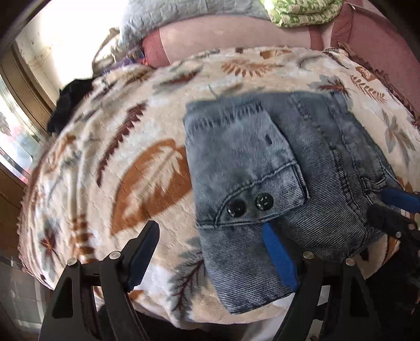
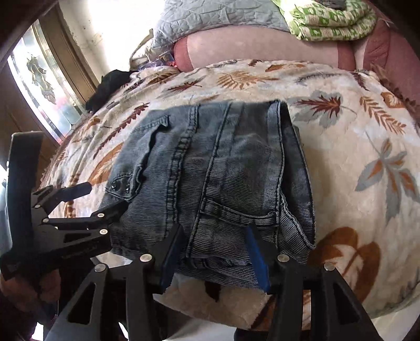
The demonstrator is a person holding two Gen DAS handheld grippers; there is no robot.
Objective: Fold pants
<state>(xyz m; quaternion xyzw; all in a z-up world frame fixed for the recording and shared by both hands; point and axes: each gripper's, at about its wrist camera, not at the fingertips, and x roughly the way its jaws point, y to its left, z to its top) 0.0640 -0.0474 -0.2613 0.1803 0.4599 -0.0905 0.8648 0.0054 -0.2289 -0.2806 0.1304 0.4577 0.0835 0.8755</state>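
Observation:
The blue-grey denim pants (image 1: 283, 178) lie folded into a compact bundle on the leaf-patterned blanket (image 1: 131, 147), a pocket flap with two black buttons (image 1: 249, 204) on top. My left gripper (image 1: 210, 251) is open, its left finger over bare blanket and its right finger over the bundle's near edge. In the right wrist view the pants (image 2: 223, 178) lie in front of my right gripper (image 2: 212, 251), which is open with the near edge of the bundle between its fingers. The left gripper (image 2: 102, 196) shows at the bundle's left corner.
A black garment (image 1: 71, 105) lies at the blanket's far left edge. A grey quilt (image 2: 215, 18) and a green patterned blanket (image 2: 330, 23) are piled at the back over pink bedding (image 2: 262, 49). A window (image 2: 39, 86) is at the left.

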